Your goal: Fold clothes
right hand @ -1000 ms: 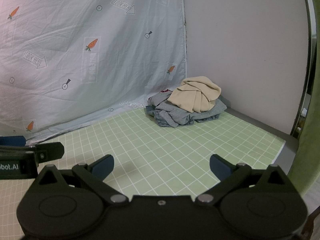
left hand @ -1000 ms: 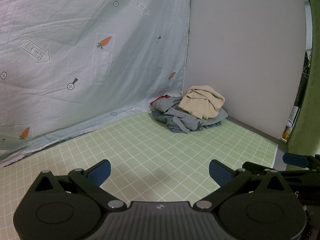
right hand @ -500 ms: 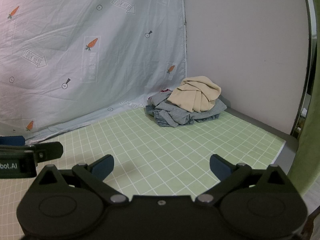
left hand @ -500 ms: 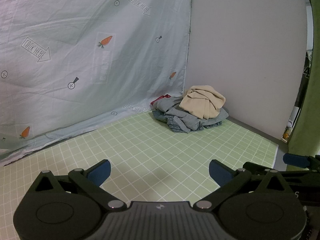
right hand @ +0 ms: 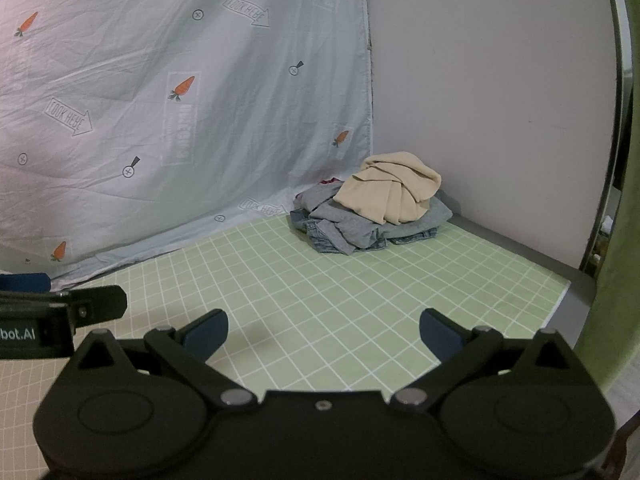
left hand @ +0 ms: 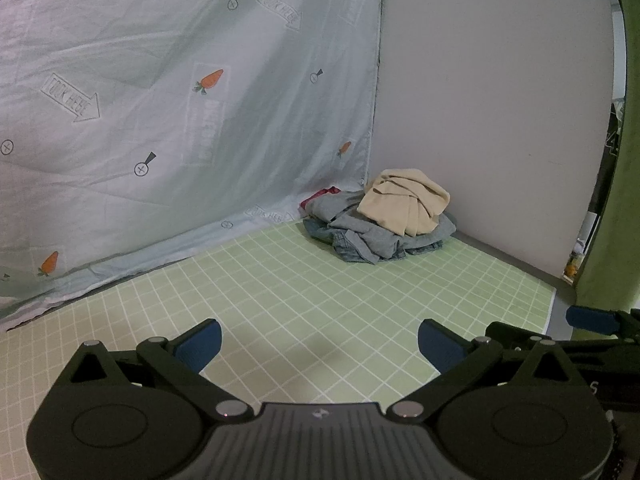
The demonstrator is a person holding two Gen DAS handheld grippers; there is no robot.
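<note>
A pile of clothes sits in the far corner of the green grid mat (left hand: 304, 304). A beige garment (left hand: 406, 202) lies on top of grey and denim garments (left hand: 360, 236), with a bit of red cloth (left hand: 320, 196) behind. The pile also shows in the right wrist view, with the beige garment (right hand: 390, 192) on the grey and denim ones (right hand: 352, 232). My left gripper (left hand: 320, 346) is open and empty above the near part of the mat, well short of the pile. My right gripper (right hand: 323, 334) is open and empty too, just to the right of the left one.
A pale sheet with carrot prints (left hand: 160, 112) hangs along the back left. A plain wall (left hand: 492, 100) stands on the right. The mat's right edge (right hand: 560, 300) borders a grey floor strip, beside a green curtain (right hand: 616, 280). The left gripper's side (right hand: 60, 312) shows at left.
Both views have shifted slightly; the clothes pile sits a little lower and nearer in the frames. Both grippers stay open and empty.
</note>
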